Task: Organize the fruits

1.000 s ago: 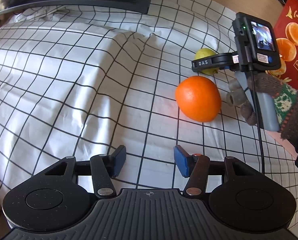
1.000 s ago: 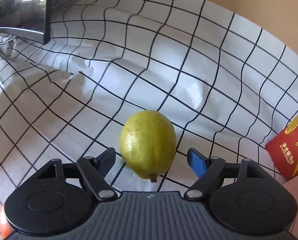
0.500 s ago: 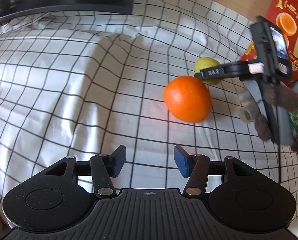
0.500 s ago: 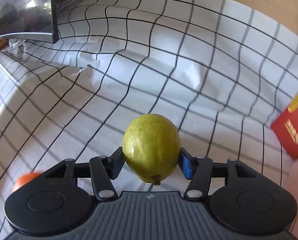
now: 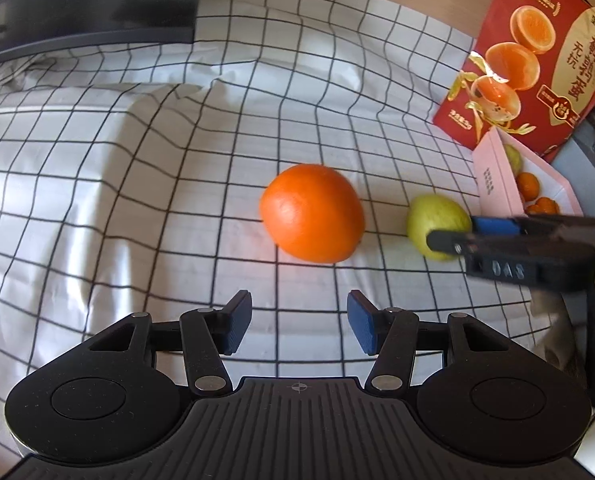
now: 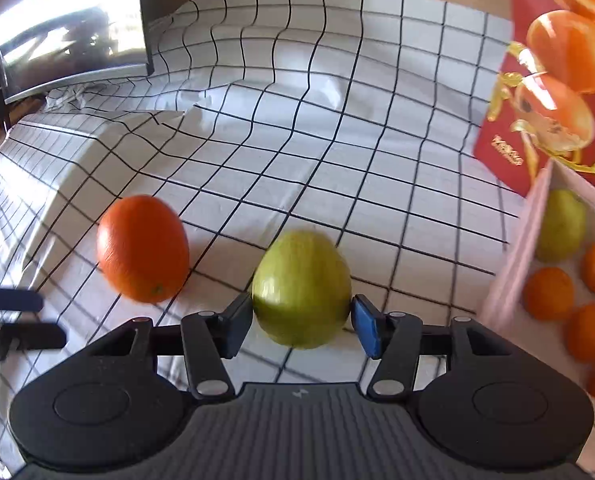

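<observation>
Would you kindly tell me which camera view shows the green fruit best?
The right wrist view: the green fruit sits central and large in the right gripper. The left wrist view shows it small, far right, partly hidden by that gripper.

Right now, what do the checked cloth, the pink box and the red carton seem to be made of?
Cloth: thin woven fabric, matte, judging by its soft creases. Pink box: likely cardboard, matte, with thin stiff walls. Red carton: probably printed cardboard, slightly glossy, flat with a sharp edge.
</observation>
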Tool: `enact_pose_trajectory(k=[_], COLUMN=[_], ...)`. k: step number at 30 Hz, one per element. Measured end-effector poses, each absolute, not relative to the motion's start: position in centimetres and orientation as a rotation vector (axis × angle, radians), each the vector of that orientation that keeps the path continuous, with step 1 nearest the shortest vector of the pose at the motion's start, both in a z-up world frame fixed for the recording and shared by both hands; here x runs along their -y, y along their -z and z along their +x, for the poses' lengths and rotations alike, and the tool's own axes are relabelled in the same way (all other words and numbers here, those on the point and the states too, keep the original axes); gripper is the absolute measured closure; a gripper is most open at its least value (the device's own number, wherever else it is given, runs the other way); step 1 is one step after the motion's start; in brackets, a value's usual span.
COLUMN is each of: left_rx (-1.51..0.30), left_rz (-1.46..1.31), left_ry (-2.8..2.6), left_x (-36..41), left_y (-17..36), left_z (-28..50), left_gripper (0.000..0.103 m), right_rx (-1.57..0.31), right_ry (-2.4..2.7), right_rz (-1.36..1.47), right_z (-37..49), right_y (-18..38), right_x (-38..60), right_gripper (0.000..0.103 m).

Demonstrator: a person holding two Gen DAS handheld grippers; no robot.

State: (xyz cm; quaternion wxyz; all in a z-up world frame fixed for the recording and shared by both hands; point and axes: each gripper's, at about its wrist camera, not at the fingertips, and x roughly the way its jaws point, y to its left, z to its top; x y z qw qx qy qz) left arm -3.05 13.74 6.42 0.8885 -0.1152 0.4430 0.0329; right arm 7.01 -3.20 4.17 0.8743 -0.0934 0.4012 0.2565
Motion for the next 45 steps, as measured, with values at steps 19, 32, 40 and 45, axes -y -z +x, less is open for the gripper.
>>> enact_pose_trajectory(k=[19, 32, 40, 45], left_rx=[-0.769, -0.775, -0.771, -0.804], left_rz=[-0.323, -0.097, -0.187, -0.215], left_ry=[-0.131, -0.094, -0.102, -0.053], left_x=[-16.0, -12.1, -14.4, -14.7], left_y=[-8.4, -8.2, -7.3, -6.4], left_z=[0.2, 1.6, 3.4, 4.8], left_gripper=[0.045, 0.045, 0.045, 0.043], right_rx=[-0.777, -0.777, -0.735, -0.714], right_ry=[-0.486, -0.383, -0.389, -0.382], right_rz=[-0.171, -0.139, -0.177, -0.133], right_z=[-0.5, -3.0, -4.3, -4.4], right_y=[-2.0, -0.7, 0.4, 0.9], right_x=[6.4, 9.1, 8.3, 9.1], right_gripper=[0.034, 0.031, 0.02, 0.014])
